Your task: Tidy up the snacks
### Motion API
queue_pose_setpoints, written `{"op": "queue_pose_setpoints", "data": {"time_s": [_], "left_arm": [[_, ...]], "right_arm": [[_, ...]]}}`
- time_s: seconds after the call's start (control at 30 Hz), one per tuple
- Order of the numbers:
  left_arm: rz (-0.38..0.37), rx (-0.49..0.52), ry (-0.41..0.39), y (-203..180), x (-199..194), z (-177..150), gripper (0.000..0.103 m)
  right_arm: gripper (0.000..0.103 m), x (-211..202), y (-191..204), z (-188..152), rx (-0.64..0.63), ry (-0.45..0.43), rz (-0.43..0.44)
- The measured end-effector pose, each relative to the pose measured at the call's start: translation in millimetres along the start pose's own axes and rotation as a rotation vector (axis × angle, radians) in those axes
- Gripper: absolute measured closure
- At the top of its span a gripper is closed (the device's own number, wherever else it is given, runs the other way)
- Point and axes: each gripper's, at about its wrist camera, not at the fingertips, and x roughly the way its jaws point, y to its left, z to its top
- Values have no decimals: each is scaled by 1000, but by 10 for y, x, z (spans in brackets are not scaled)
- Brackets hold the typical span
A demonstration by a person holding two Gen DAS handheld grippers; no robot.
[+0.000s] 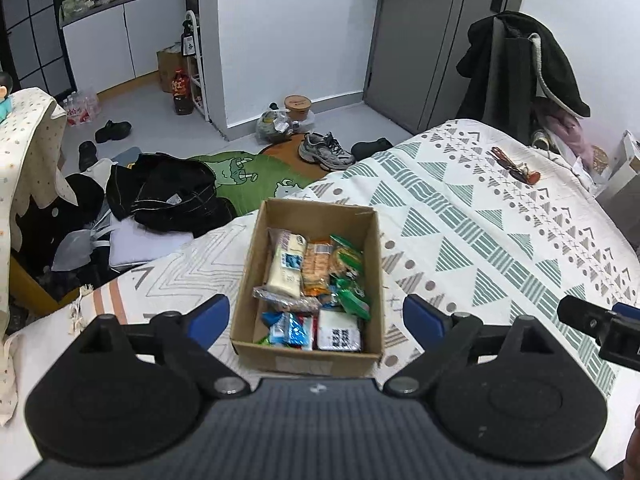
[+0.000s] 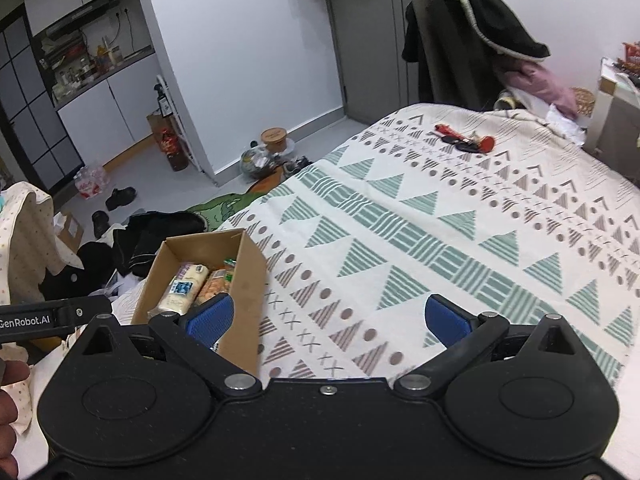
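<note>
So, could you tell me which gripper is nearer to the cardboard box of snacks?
Left. The left gripper is open, centred just short of the cardboard box. The right gripper, also open, sits off to the box's right, over the bedspread.

Bedspread (image 2: 420,240) right of box (image 1: 248,280) is bare, free passage. Only keys (image 2: 466,142) at far end. Box top open, snacks (image 1: 312,280) fill it.

This is a lived-in bedroom in a small home. A bed (image 1: 500,216) with a patterned cover fills the foreground, sneakers (image 1: 326,151) and heaped dark clothes (image 1: 168,196) lie on the floor, and a coat (image 1: 524,64) hangs beside a grey door (image 1: 424,32). Kitchen cabinets (image 1: 120,40) with bottles stand beyond.
</note>
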Motion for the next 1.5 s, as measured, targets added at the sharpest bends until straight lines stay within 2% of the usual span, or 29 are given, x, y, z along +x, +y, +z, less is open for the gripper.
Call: {"op": "queue_pose_setpoints", "data": {"time_s": [0.13,0.3,0.43,0.87,1.3,1.5], "left_arm": [[-16,18,-7,-102,-126,-78,7],[-13,18,-30,-156,-299,-167,1],[-13,36,-31,-178,-423,-222,1],[-6,66,-40,-54,-774,-383,1],[-24,86,-71,53,-1063,-494,1],[-28,82,-90,175,-1167,-563,0]], "right_arm": [[0,-168,-45,-51,-9,-24,-9],[0,-317,-75,-101,-3,-15,-34],[0,-461,-82,-139,7,-24,-44],[0,-900,23,-267,6,-74,0],[0,-1128,-7,-444,12,-88,5],[0,-1238,105,-514,-75,-122,17]]}}
